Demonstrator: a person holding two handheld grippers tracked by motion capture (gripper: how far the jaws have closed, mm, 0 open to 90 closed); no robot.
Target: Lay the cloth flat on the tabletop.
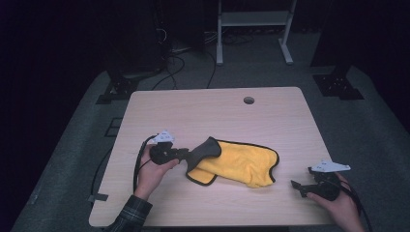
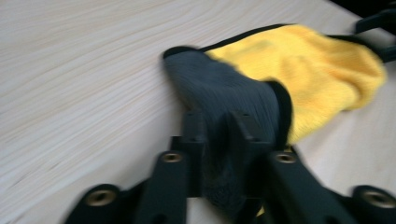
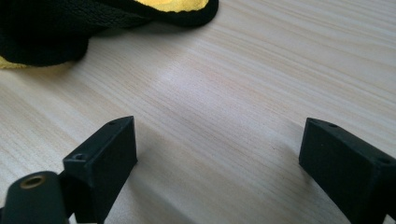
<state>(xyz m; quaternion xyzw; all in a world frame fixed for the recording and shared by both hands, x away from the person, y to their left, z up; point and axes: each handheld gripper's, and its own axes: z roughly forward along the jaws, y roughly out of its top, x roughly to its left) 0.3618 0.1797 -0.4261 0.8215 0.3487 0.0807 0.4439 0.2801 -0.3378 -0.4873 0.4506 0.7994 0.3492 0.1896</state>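
While lying centre of the high view on the counter (image 1: pixel 270 116), yellow cloth (image 1: pixel 241 164) with black trim, grey underside folded up at its left end. Left tongs (image 1: pixel 193 155) at centre-left of the high view, pointing right, held by left hand (image 1: pixel 153 173). Grey corner (image 2: pixel 224 93) of cloth seen between the left jaws in the left gripper view, lower centre of frame; blurred there, jaws close about the fabric, pads apparently still on it. Rest of cloth spread toward upper right of that frame. Right tongs (image 1: pixel 296 186) at lower right of the high view, in right hand (image 1: pixel 341 205), well apart from the cloth. In the right gripper view, 2 jaws wide apart at the bottom corners, bare counter (image 3: pixel 219 107) between, nothing gripped. Cloth edge (image 3: pixel 93 18) at upper left of that frame.
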